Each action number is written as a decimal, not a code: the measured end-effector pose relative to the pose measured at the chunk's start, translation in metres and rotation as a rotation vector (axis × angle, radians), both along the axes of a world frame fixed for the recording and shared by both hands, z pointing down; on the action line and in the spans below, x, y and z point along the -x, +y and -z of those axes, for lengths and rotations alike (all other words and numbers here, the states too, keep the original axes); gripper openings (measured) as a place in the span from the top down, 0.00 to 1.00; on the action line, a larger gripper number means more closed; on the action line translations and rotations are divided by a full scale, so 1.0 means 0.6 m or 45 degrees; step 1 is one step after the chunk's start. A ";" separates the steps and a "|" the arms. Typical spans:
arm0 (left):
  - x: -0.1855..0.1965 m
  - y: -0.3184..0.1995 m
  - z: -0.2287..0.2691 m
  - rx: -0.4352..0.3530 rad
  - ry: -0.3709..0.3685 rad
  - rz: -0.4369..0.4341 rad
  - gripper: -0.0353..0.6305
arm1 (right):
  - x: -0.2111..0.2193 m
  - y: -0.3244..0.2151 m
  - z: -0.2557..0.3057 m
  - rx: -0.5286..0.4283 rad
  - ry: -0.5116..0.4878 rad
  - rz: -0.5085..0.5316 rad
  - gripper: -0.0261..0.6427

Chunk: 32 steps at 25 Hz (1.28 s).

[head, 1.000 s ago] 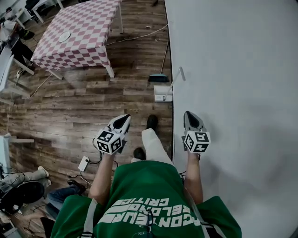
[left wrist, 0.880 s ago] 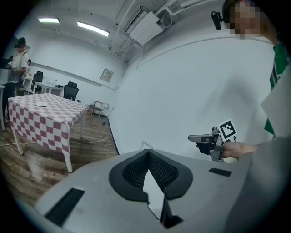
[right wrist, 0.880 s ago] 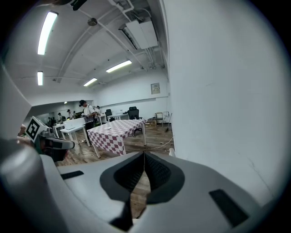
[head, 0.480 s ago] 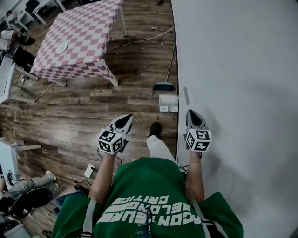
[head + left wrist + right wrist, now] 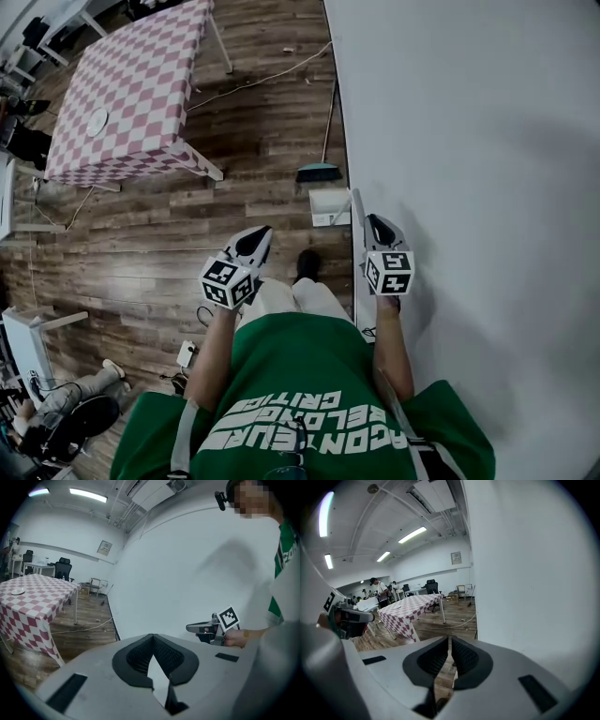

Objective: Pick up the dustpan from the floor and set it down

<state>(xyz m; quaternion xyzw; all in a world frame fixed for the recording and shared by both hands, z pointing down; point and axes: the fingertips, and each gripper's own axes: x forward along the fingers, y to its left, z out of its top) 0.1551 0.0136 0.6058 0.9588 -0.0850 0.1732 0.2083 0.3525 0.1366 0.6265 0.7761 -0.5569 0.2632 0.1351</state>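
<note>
The white dustpan (image 5: 327, 206) lies on the wooden floor against the foot of the white wall, its long handle (image 5: 353, 202) slanting up beside the wall. My right gripper (image 5: 373, 219) is shut and empty, its tip just right of the handle's upper end and apart from it. My left gripper (image 5: 261, 231) is also shut and empty, held over the floor to the left of the dustpan. In the left gripper view its jaws (image 5: 151, 637) meet at the tip and point at the wall. In the right gripper view the jaws (image 5: 450, 639) are closed, pointing along the wall.
A broom with a teal head (image 5: 319, 172) leans by the wall just beyond the dustpan. A table with a pink checked cloth (image 5: 122, 94) stands at the far left. Cables (image 5: 262, 80) run over the floor. The white wall (image 5: 469, 141) fills the right side.
The person has stepped forward, so the dustpan and broom now lie closer to both grippers. The right gripper has come up beside the dustpan handle. Both grippers stay shut.
</note>
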 end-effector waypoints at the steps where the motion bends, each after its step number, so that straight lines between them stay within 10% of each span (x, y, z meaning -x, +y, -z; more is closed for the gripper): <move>1: -0.010 0.001 0.000 0.004 0.004 -0.010 0.94 | -0.004 -0.002 -0.007 0.017 -0.005 0.002 0.94; 32: -0.064 -0.120 -0.042 0.084 -0.008 -0.023 0.94 | -0.112 -0.131 -0.334 0.757 -0.189 0.041 0.67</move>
